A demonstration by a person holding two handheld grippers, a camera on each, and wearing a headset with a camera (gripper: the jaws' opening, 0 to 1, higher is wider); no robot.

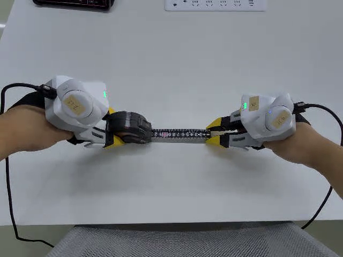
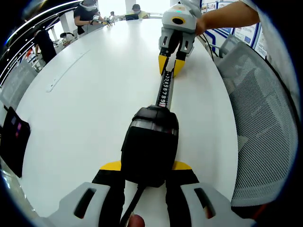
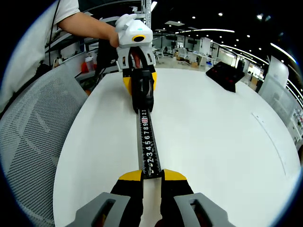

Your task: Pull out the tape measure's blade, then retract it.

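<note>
A: Resting on what?
B: White table (image 1: pixel 177 64), big open workroom behind.
A: Claws?
B: The left gripper (image 1: pixel 112 127) clamps the tape measure (image 1: pixel 130 127); the right gripper (image 1: pixel 213 132) pinches its blade (image 1: pixel 179 134) tip, stretched between them.

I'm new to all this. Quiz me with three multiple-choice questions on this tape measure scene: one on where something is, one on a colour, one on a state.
1. Where is the tape measure's case?
A) between the jaws of the left gripper
B) in a bare hand
C) lying loose, touched by nothing

2. What colour are the jaw tips of both grippers?
A) red
B) yellow
C) green

3. How is the blade?
A) fully wound in
B) snapped off
C) partly out, its end in the right gripper

Answers:
1 A: the left gripper view shows its jaws on either side of the black case.
2 B: yellow tips show in every view.
3 C: the numbered blade runs from the case to the right gripper.
</note>
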